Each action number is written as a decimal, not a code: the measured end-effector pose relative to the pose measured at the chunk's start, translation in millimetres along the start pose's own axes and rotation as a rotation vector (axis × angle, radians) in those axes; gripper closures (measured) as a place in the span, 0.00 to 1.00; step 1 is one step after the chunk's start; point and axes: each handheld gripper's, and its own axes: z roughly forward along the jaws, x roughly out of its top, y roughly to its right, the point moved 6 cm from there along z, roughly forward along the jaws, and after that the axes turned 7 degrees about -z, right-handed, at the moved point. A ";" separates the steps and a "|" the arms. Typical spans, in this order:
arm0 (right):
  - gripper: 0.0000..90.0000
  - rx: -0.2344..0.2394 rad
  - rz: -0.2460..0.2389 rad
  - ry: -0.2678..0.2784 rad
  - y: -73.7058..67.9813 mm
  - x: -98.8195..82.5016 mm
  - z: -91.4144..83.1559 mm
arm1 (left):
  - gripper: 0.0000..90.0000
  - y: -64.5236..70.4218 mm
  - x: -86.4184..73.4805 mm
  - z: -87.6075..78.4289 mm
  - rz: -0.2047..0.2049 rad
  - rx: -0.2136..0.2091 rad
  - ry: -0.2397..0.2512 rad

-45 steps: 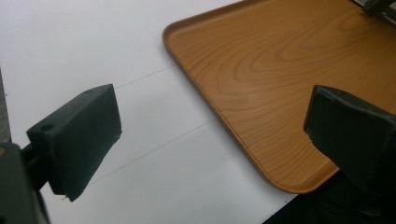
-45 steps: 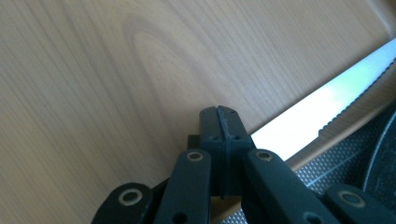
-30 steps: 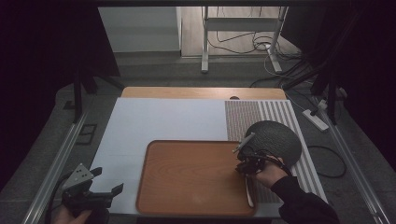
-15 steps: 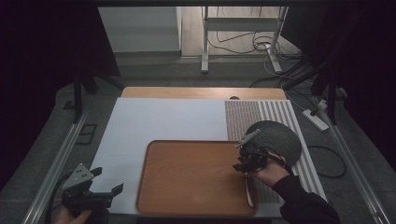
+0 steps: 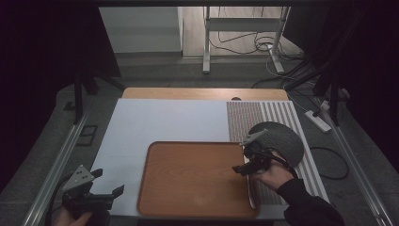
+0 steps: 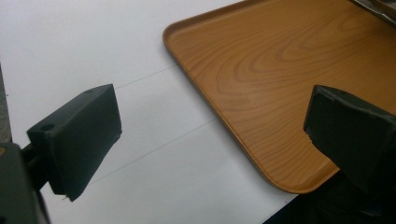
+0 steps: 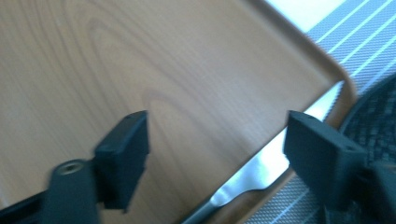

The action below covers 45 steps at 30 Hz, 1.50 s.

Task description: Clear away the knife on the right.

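One knife (image 7: 275,158) on one tray (image 7: 187,70) rim — right gripper (image 7: 215,154) fingers just opening, empty.

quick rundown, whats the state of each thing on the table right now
wooden tray: flat on the white mat, nothing in its middle
knife: lying along the tray's right rim, blade on the tray, not gripped
round dark mat: flat on the striped placemat
right tool: open over the tray's right edge, jaws just opened, nothing between them
left tool: open, holding nothing, off the tray's near left corner
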 end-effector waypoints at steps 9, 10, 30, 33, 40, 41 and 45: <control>0.01 0.004 0.021 0.054 1.2 -9.6 -7.3 | 0.05 -0.1 0.1 0.0 -0.002 -0.002 0.000; 0.01 0.001 0.024 0.062 2.2 -10.3 -7.5 | 0.05 -0.1 0.1 0.0 -0.002 -0.002 0.000; 0.00 -0.064 0.072 0.112 5.9 -34.0 -31.7 | 0.05 -0.3 0.0 0.0 -0.003 -0.003 0.000; 0.00 -0.070 0.090 0.128 5.2 -40.0 -37.6 | 0.05 -0.4 0.0 0.0 -0.004 -0.002 0.000; 0.00 -0.111 0.102 0.164 3.7 -52.9 -51.2 | 0.05 -0.5 -0.2 -0.2 -0.005 -0.002 0.001; 0.00 -0.115 0.107 0.169 3.5 -54.7 -52.7 | 0.05 -0.5 -0.2 -0.2 -0.005 -0.002 0.001; 0.00 -0.132 0.121 0.174 3.3 -61.8 -58.7 | 0.05 -0.5 -0.2 -0.2 -0.005 -0.002 0.000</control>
